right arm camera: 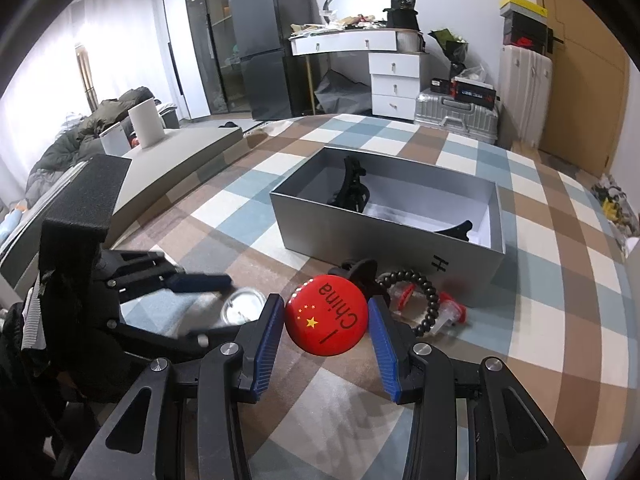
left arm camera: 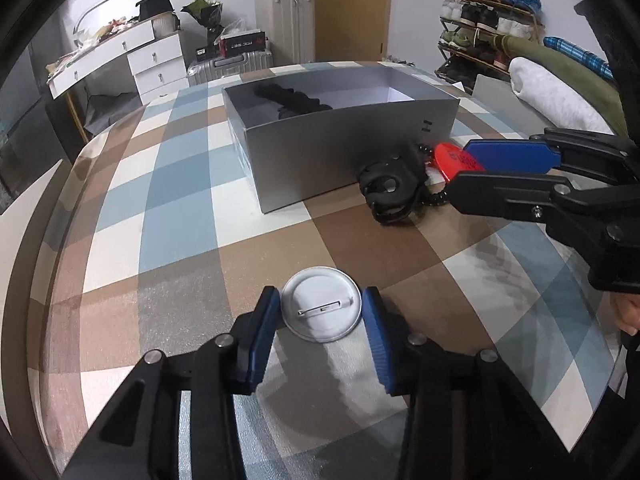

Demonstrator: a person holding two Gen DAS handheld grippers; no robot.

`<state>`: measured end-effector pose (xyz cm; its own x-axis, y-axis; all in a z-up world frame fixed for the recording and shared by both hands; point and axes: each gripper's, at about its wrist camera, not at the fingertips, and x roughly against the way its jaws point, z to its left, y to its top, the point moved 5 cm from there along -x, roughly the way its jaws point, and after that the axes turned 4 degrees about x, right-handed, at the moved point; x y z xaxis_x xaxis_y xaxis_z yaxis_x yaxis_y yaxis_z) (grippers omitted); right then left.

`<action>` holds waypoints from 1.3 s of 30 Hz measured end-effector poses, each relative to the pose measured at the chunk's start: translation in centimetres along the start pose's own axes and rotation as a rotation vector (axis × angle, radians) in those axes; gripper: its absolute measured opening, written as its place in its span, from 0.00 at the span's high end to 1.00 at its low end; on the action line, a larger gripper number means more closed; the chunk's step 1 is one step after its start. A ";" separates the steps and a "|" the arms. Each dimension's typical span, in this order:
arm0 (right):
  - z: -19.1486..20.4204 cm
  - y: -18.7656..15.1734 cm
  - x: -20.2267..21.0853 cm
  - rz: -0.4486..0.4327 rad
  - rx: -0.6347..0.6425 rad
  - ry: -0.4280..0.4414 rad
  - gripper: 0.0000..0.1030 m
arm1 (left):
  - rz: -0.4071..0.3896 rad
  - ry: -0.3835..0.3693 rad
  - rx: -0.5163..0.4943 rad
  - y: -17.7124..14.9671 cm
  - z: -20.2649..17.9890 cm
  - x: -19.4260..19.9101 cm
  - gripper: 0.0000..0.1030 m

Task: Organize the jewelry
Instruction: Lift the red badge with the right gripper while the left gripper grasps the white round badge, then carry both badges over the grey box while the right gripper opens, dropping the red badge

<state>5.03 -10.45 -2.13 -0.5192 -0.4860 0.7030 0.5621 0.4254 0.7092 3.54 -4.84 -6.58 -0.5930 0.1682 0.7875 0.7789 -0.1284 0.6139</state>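
My left gripper (left arm camera: 322, 312) is shut on a silver pin badge (left arm camera: 320, 309), held back side up, pin clasp showing; it also shows in the right wrist view (right arm camera: 242, 310). My right gripper (right arm camera: 326, 320) is shut on a red "I China" badge (right arm camera: 326, 314), seen from the side in the left wrist view (left arm camera: 456, 162). A grey open box (left arm camera: 344, 152) (right arm camera: 384, 236) holds black hair clips (right arm camera: 352, 192). In front of the box lie a black hair claw (left arm camera: 390, 188), a black bead bracelet (right arm camera: 424, 300) and clear-and-red pieces (right arm camera: 448, 312).
Everything sits on a blue, brown and white checked tablecloth (left arm camera: 180, 208). Behind the table are a white drawer desk (right arm camera: 394, 76), suitcases (right arm camera: 456, 116), a shoe rack (left arm camera: 484, 28) and a dark fridge (right arm camera: 264, 40).
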 end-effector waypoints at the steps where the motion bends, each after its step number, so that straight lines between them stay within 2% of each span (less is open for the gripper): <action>1: 0.0 0.0 0.0 0.000 0.000 -0.002 0.59 | 0.000 -0.012 0.002 0.0 0.0 0.0 0.65; 11: -0.3 0.0 0.1 -0.002 -0.006 -0.004 0.59 | -0.036 -0.033 0.010 0.6 -0.4 0.5 0.65; 18: -0.5 0.1 0.2 -0.022 -0.021 -0.003 0.59 | -0.093 -0.038 0.049 1.3 0.3 1.4 0.65; 32: -2.8 1.7 2.9 -0.186 -0.127 -0.012 0.59 | -0.220 -0.030 0.119 3.8 1.7 3.1 0.65; 39: -4.0 2.0 3.2 -0.204 -0.170 -0.028 0.59 | -0.258 -0.030 0.119 5.2 1.7 3.6 0.65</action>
<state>7.05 -14.24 1.36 -0.6491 -0.5264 0.5492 0.5427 0.1855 0.8192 5.86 -3.21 -0.66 -0.7696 0.2094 0.6032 0.6227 0.0375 0.7816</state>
